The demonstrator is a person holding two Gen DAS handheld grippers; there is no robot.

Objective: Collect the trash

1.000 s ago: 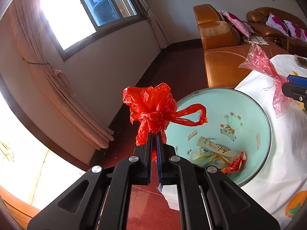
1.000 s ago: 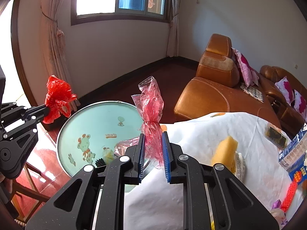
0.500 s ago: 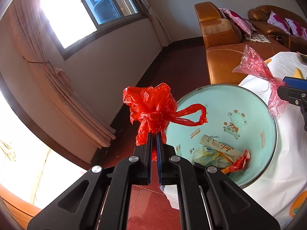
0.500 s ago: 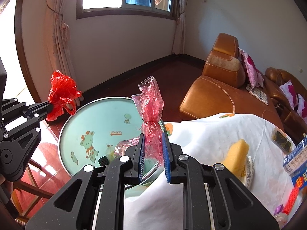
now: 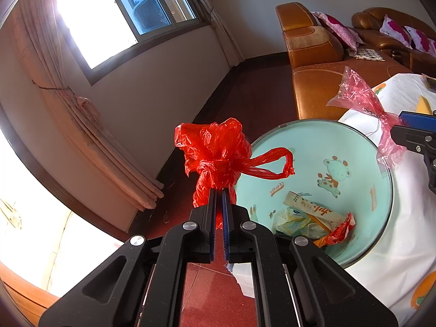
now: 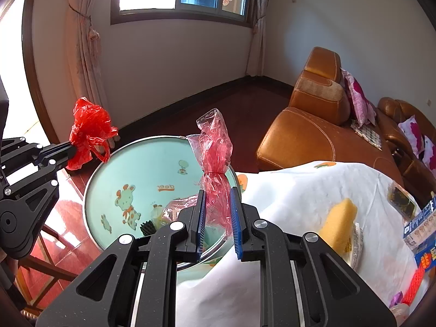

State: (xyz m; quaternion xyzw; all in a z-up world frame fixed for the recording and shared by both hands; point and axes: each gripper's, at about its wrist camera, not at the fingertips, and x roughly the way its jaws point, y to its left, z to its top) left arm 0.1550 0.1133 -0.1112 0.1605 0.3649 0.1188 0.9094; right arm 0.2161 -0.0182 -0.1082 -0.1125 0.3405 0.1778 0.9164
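Observation:
My left gripper is shut on a crumpled red plastic bag and holds it just left of the rim of a mint-green bin; the bag also shows in the right wrist view. My right gripper is shut on a pink transparent bag and holds it above the bin's right rim; this bag also shows in the left wrist view. Wrappers lie at the bottom of the bin.
A table under a white cloth carries a yellow sponge, a blue box and a red item. Brown leather sofas with pink cushions stand behind. The floor is red tile.
Both grippers have shifted slightly with their bags; the bin and the pink bag now sit lower and further right in the left wrist view. Both grips are unchanged.

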